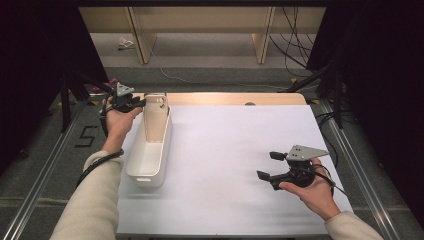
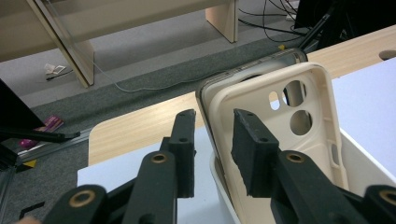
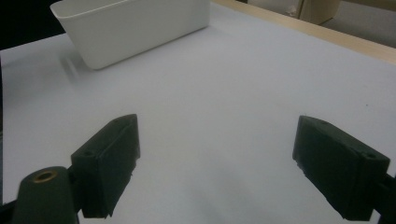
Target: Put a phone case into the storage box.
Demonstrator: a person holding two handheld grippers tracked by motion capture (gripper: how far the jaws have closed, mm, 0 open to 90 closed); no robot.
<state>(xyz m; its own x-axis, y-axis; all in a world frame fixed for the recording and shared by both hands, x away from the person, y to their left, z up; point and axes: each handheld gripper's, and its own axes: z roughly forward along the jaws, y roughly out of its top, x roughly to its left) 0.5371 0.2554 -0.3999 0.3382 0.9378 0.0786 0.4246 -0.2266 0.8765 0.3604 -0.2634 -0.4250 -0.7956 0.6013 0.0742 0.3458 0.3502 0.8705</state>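
High view, table: a table (image 1: 225, 150) covered by a white sheet, with a strip of pale wood showing along its far edge.
High view, bin: a long white bin (image 1: 149, 159) lies lengthwise near the sheet's left side.
High view, phone case: a cream phone case (image 1: 156, 119) stands upright at the far end of the bin, leaning on its end wall.
High view, left gripper: the left gripper (image 1: 137, 103) is held at the bin's far left corner, its jaws reaching the case's upper edge.
High view, right gripper: the right gripper (image 1: 270, 165) is held low over the bare sheet, well to the right of the bin, jaws spread and pointing toward it.
Left gripper view, case: the phone case (image 2: 275, 126) rises from the bin (image 2: 369, 163), hollow side facing the camera, with round camera cutouts near its top.
Left gripper view, jaws: the two black jaws sit on either side of the case's near edge; a small gap shows on the left, the right jaw lies against or very near the inner face. I cannot tell whether they press it.
Left gripper view, surroundings: beyond the bin, the wooden table edge (image 2: 140, 130), grey floor and pale shelving.
Right gripper view, jaws: the jaws are wide apart with nothing between them, above the white sheet (image 3: 224, 93).
Right gripper view, bin: the white bin (image 3: 130, 28) sits at the upper left, well beyond the jaws.
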